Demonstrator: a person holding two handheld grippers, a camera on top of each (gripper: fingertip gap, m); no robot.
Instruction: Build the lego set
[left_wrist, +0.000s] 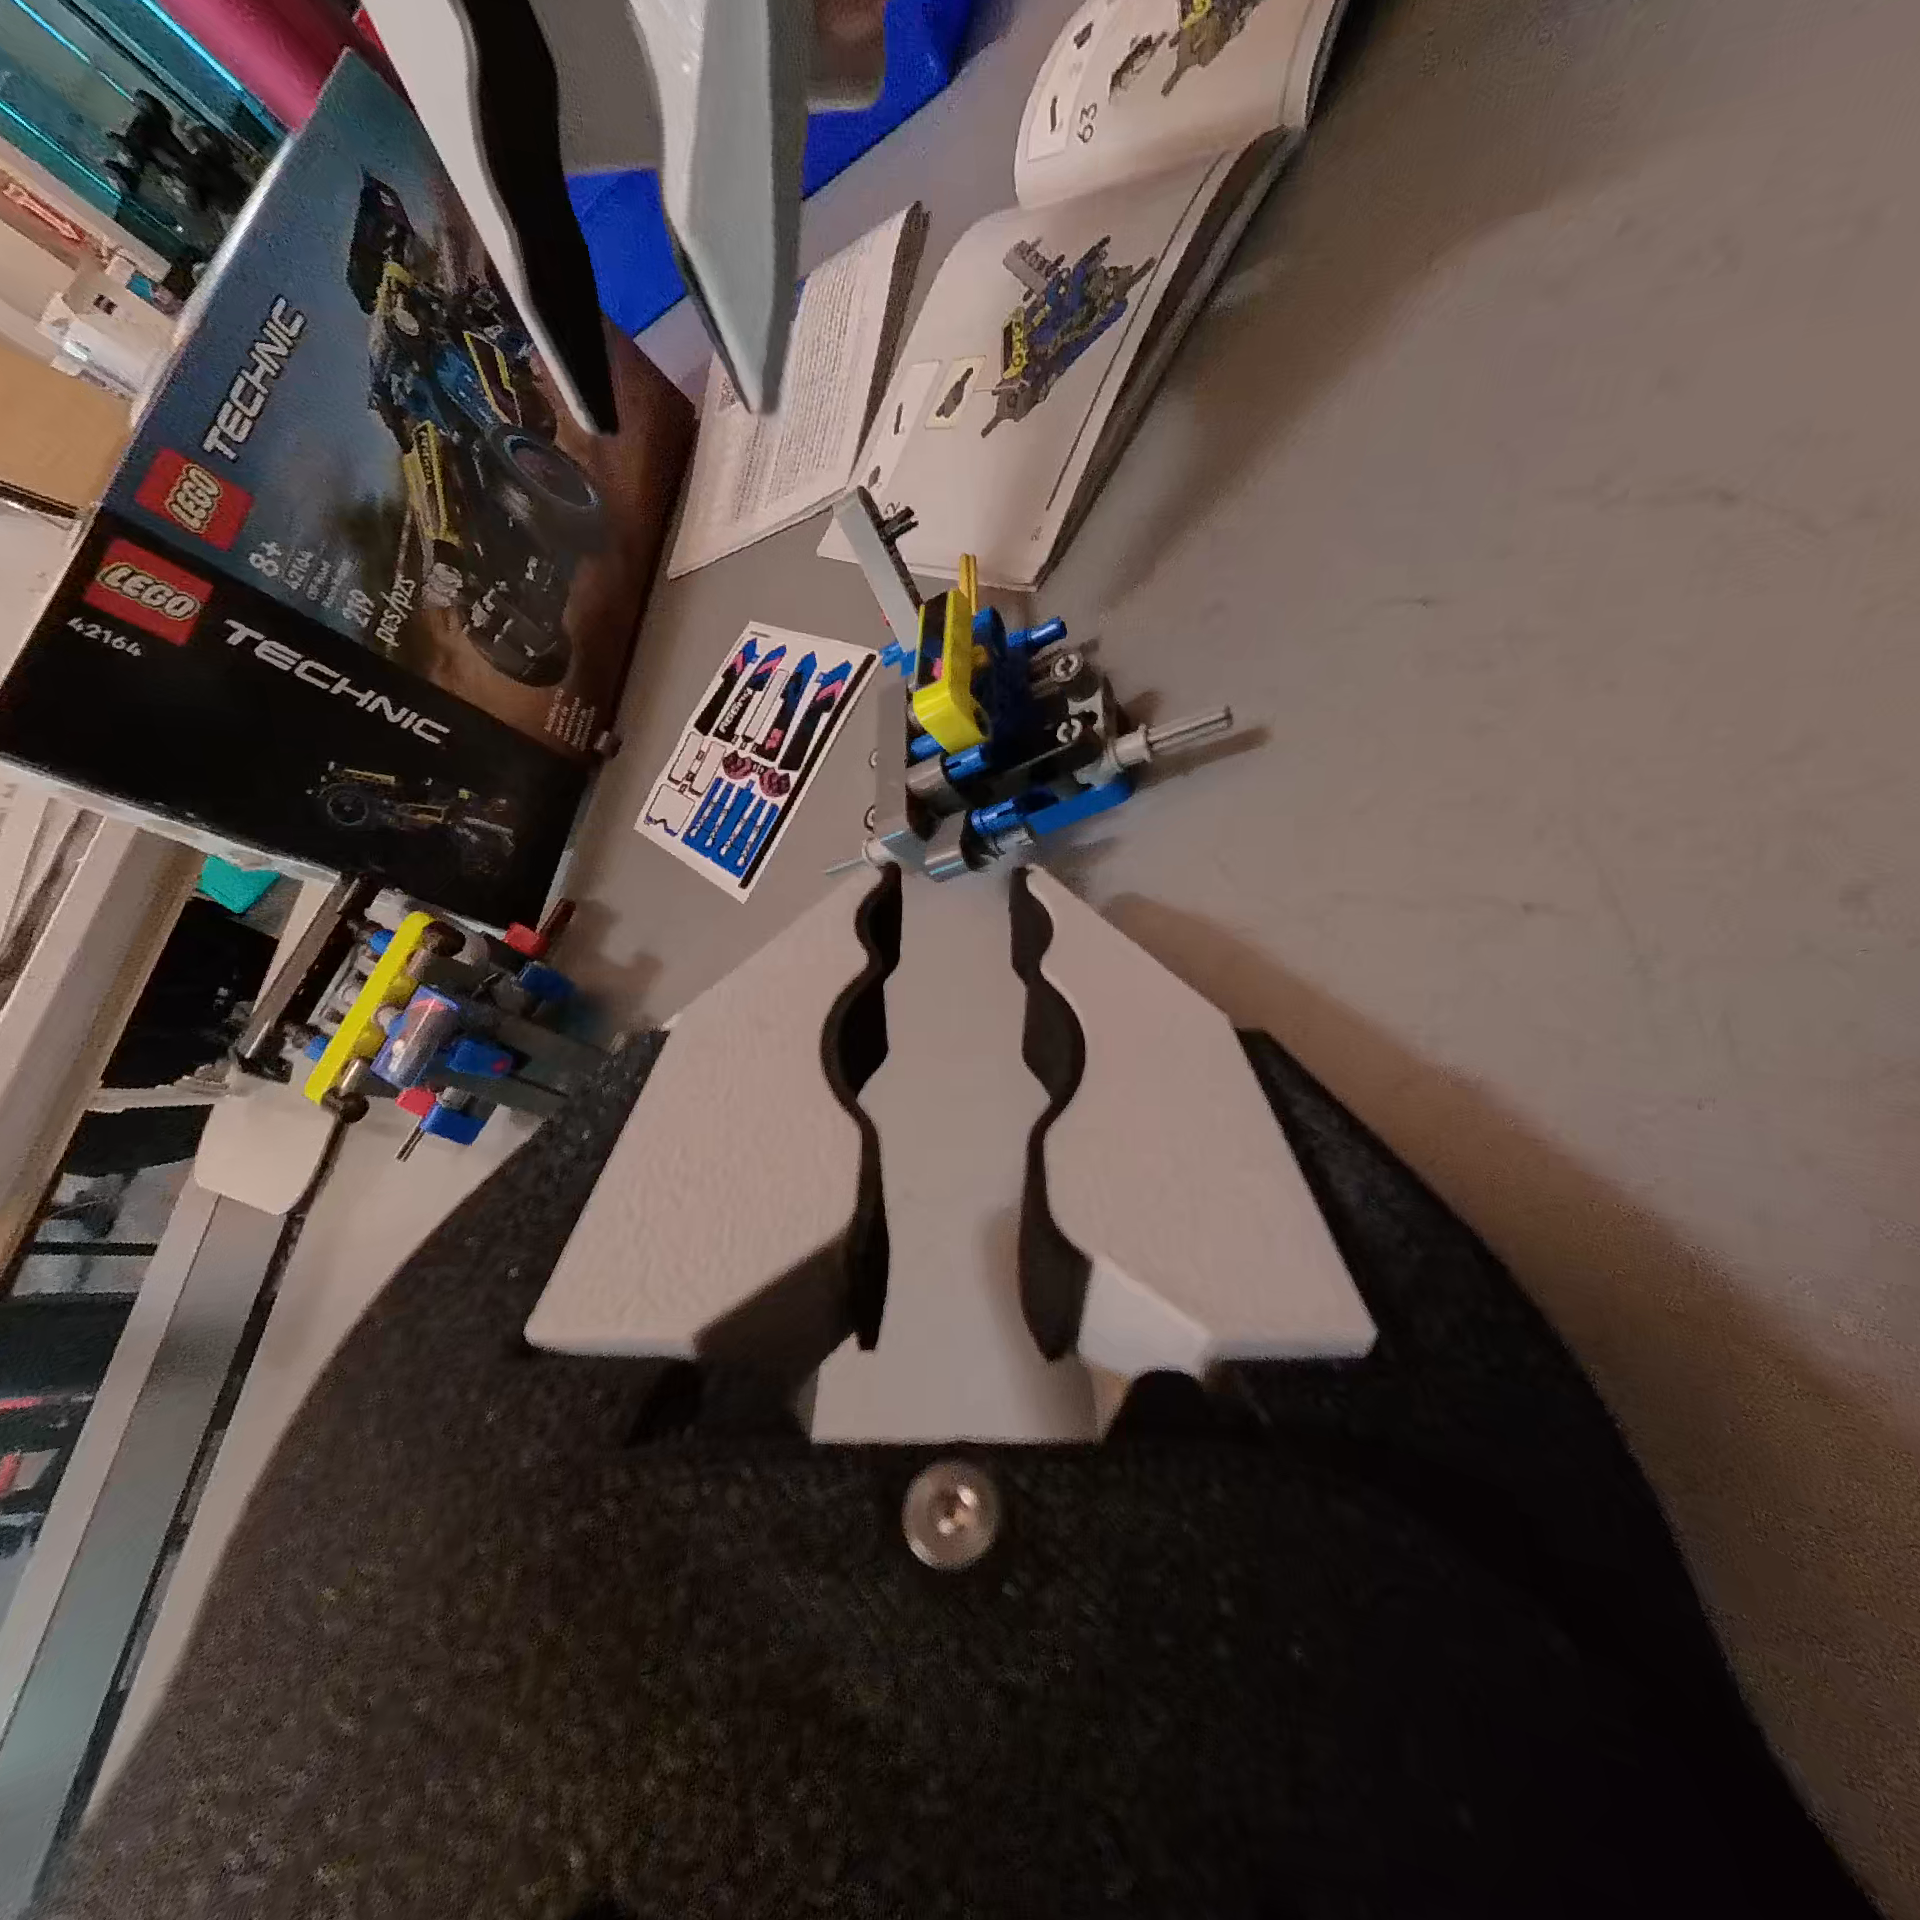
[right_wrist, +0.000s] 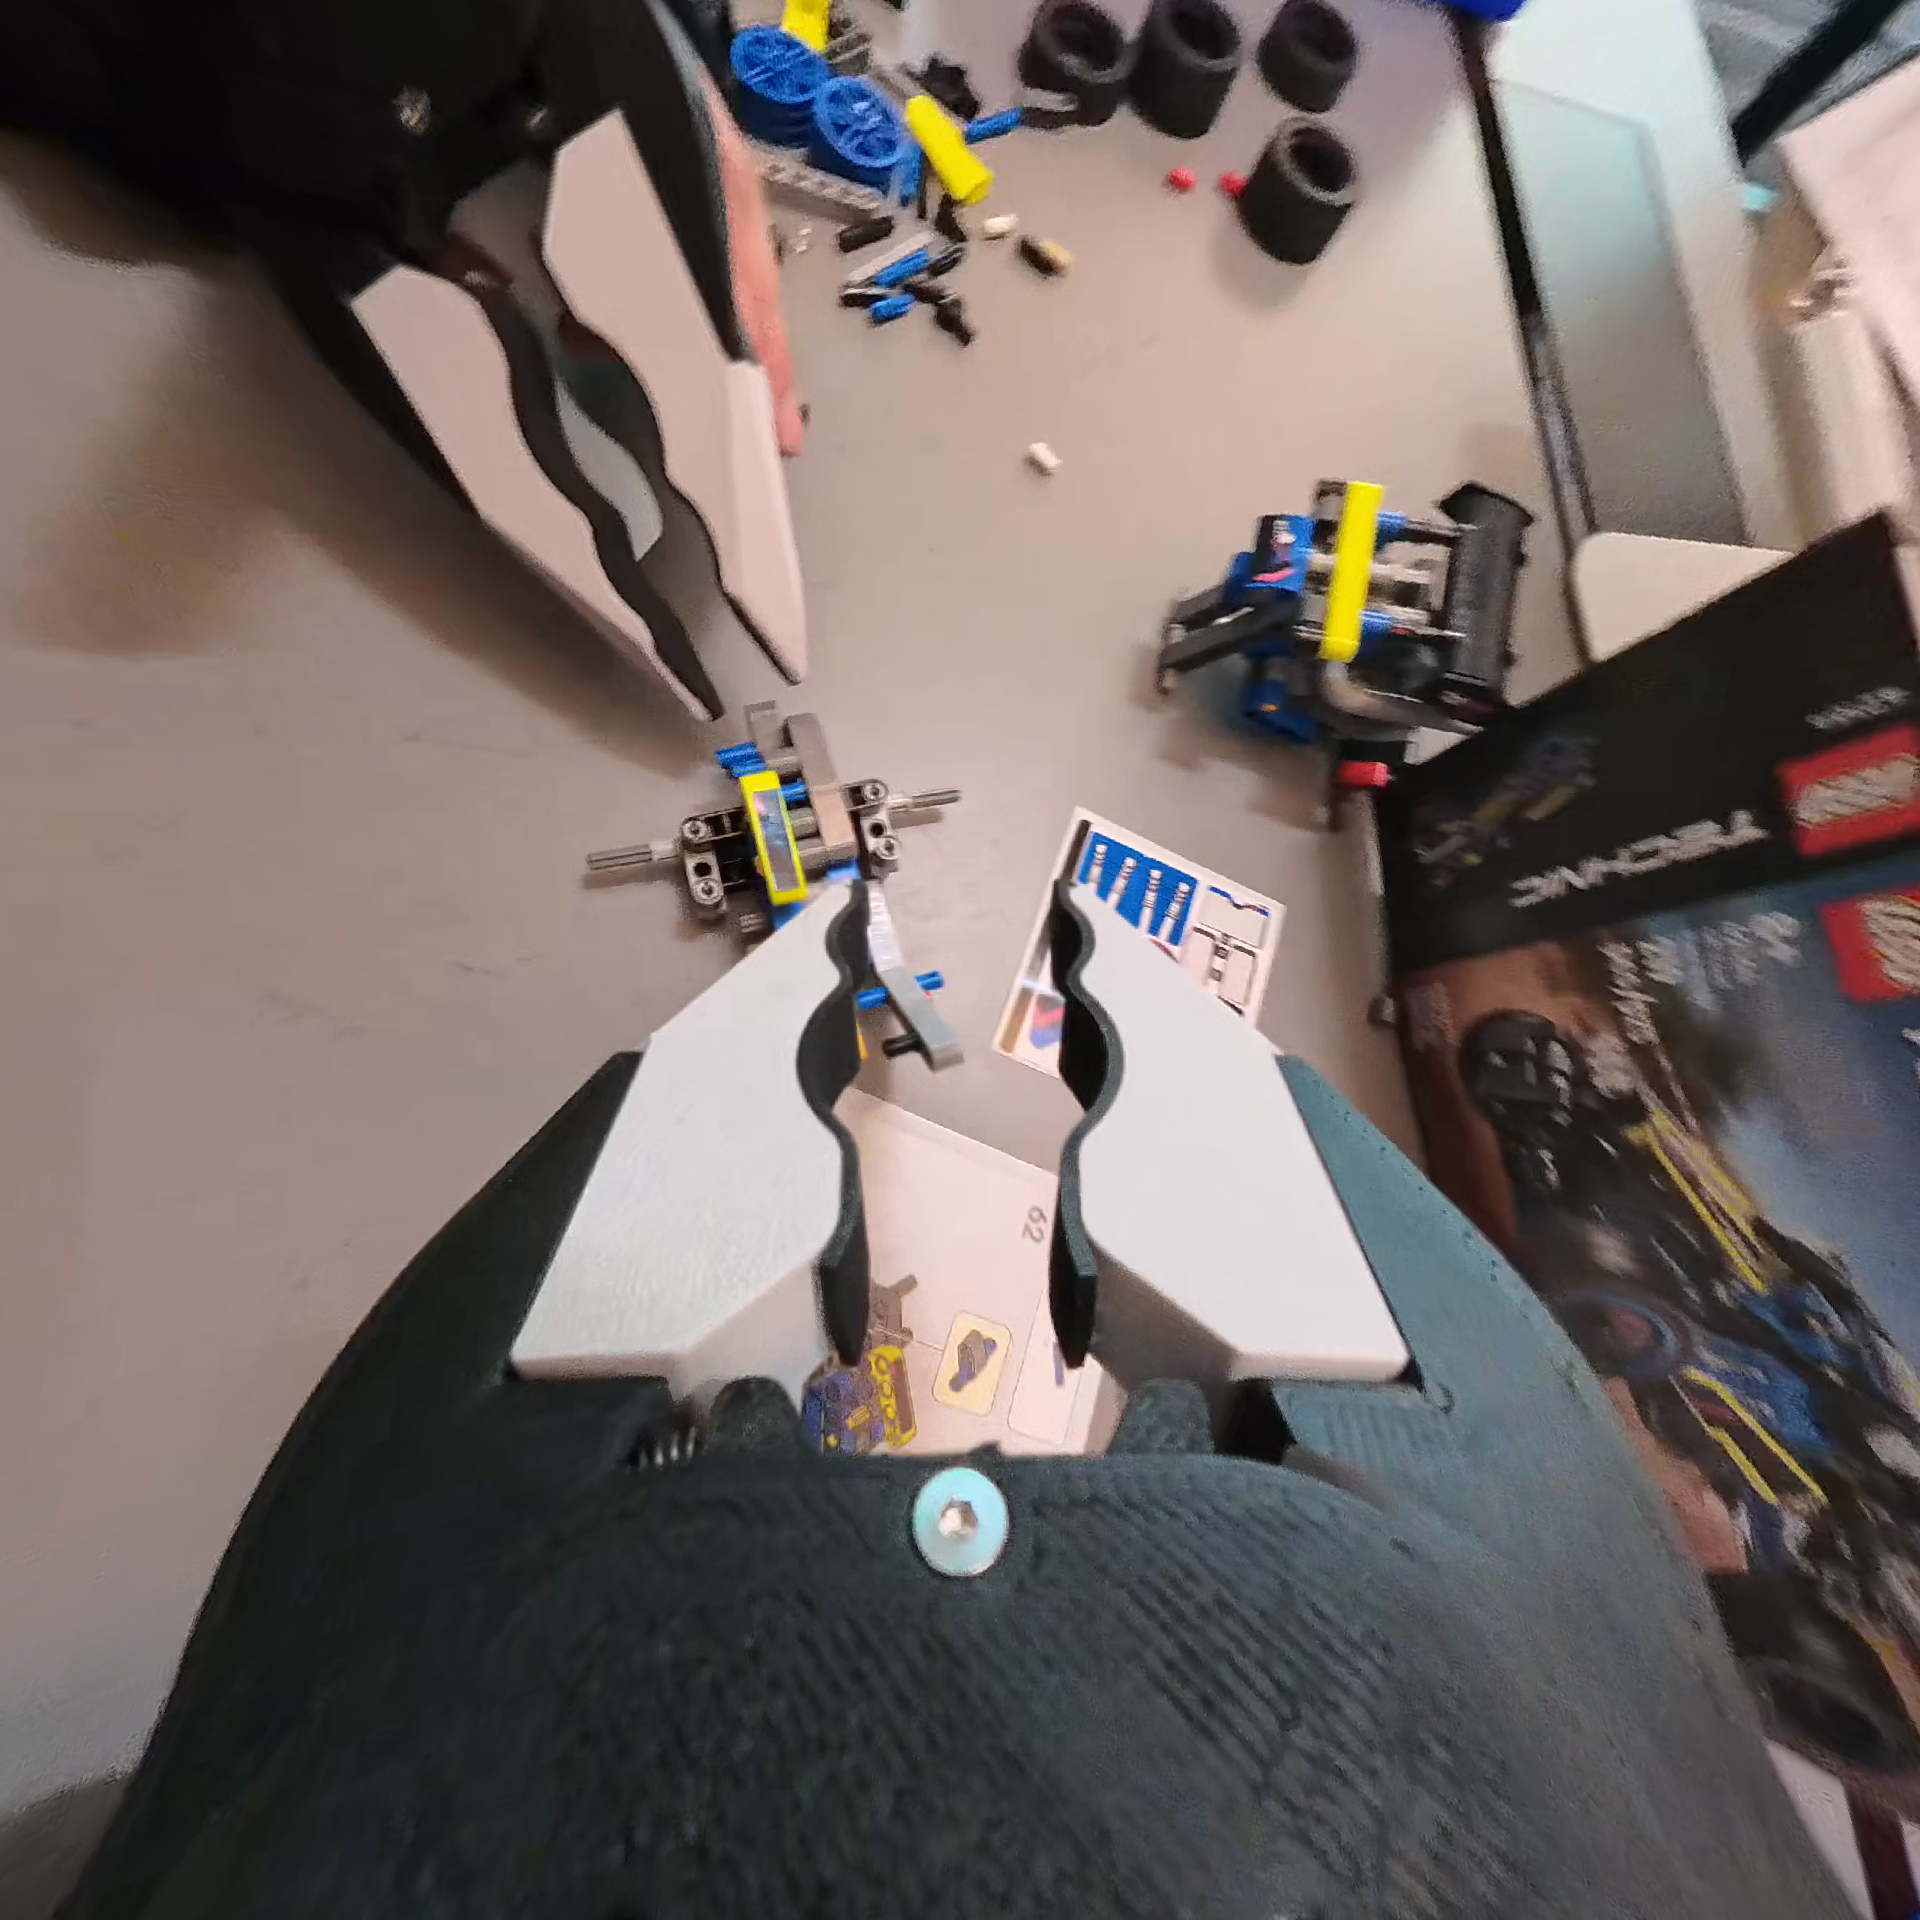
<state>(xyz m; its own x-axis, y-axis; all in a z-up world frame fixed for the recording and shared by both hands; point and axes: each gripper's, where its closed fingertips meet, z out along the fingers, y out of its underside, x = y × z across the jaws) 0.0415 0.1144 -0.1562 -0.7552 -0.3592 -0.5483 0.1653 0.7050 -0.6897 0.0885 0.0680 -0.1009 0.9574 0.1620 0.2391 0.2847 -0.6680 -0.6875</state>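
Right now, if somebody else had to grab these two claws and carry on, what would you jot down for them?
Left claw: open, empty, tips right at the small axle assembly on the grey table.
Right claw: open, empty, over the open instruction booklet, facing the same assembly from the other side.
Done: that small assembly, plus a bigger blue-and-yellow chunk sitting beside the set's box.
Left: four black tyres, blue wheel hubs and a scatter of loose pins are unused; the sticker sheet still has stickers on it.
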